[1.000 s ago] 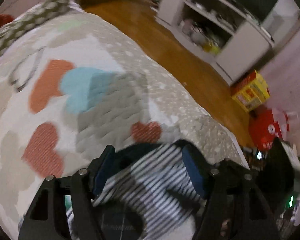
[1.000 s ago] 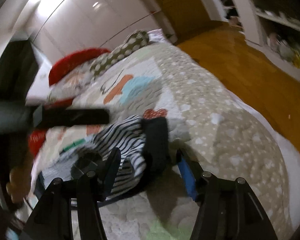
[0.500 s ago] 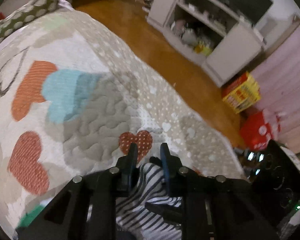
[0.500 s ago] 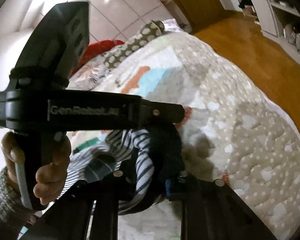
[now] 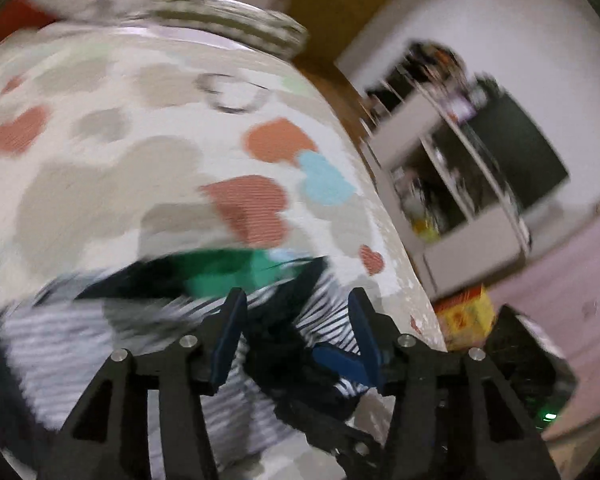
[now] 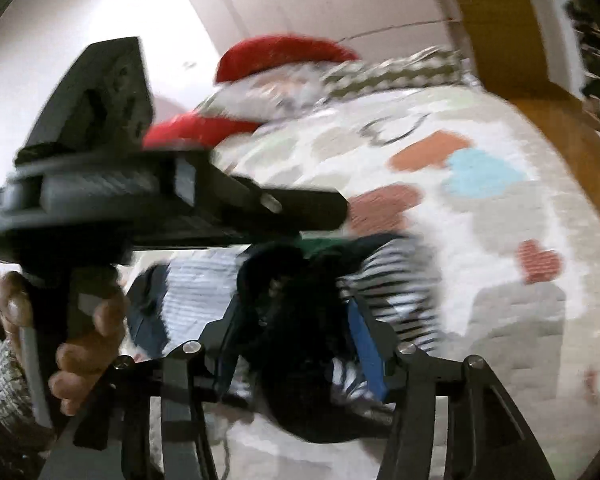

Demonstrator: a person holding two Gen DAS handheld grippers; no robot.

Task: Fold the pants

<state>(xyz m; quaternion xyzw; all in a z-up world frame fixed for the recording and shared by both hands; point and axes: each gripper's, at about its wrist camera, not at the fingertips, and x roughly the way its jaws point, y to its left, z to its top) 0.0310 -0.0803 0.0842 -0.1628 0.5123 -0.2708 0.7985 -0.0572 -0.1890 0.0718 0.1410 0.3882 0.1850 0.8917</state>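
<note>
While showing only the bed (image 5: 100, 168) and shelves (image 5: 472, 184) from the left wrist, reveals from the right a hand (image 6: 80, 344) holding the left gripper (image 5: 296, 328). Lying bunched on the bed: striped pants (image 5: 80, 344), motion-blurred. Opening at both left and right gripper (image 6: 296, 340), fabric between jaws, grip unclear.

Heart quilt (image 5: 140, 184), red pillow (image 6: 284, 54), TV shelf (image 5: 472, 184).

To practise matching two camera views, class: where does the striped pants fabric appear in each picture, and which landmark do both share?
Left wrist view: striped pants at bottom centre, between the fingers.
Right wrist view: striped pants at lower centre, just right of middle.
Shared landmark: the light blue heart on the quilt.
</note>
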